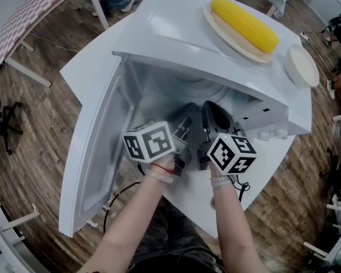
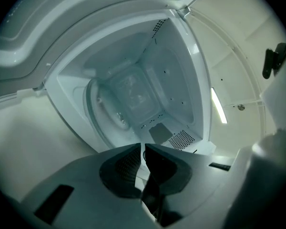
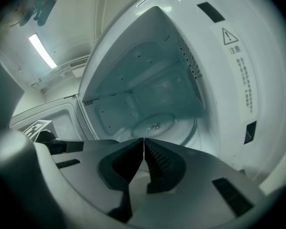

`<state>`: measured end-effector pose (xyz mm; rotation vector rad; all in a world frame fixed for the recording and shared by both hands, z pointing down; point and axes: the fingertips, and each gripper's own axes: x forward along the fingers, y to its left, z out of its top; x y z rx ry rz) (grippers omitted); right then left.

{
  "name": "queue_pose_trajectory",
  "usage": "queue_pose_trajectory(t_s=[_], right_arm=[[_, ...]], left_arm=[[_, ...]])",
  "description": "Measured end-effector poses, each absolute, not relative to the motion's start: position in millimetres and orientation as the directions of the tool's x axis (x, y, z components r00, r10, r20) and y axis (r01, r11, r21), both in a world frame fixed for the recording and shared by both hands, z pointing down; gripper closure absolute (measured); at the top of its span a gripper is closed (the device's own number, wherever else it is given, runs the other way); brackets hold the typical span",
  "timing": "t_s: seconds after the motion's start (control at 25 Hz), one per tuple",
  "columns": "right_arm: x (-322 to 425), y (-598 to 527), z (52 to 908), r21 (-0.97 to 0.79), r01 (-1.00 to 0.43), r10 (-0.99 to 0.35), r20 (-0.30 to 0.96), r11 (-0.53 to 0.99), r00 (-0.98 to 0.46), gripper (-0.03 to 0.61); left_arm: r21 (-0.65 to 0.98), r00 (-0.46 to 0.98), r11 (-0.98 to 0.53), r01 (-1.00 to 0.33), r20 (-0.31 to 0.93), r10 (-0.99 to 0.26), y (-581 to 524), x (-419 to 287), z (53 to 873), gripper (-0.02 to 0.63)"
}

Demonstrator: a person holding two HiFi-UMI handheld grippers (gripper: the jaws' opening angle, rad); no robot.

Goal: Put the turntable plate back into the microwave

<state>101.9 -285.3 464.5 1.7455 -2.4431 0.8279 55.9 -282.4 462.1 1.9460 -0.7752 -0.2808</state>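
Where the microwave (image 3: 148, 80) opens, its label (image 3: 238, 70) bears a warning triangle.

grey left gripper (image 2: 143, 146), grey right gripper (image 3: 143, 140), marker cubes (image 1: 149, 143), red wrist thread (image 1: 162, 168)

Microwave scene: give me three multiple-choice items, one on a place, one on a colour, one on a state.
1. Where is the glass turntable plate?
A. on the cavity floor of the microwave
B. on top of it
C. on the room's floor
2. What colour is the corn on top?
A. white
B. yellow
C. green
3. The microwave door is:
A. shut
B. open
C. missing
Answers: 1 A, the right gripper view shows it lying inside; 2 B, the head view shows it yellow; 3 B, it swings out at the head view's left.
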Motion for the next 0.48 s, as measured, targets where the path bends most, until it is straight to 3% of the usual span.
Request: queue_pose_trajectory(t_s=[0.48], right_arm=[[98.6, -279.9, 478.5, -0.426, -0.878, -0.857, 0.348, 0.218, -0.381, 0.554]], left_arm=[[0.864, 0.756, -0.277, -0.421, 0.166, -0.633, -281.0, 49.4, 476.0, 0.575]])
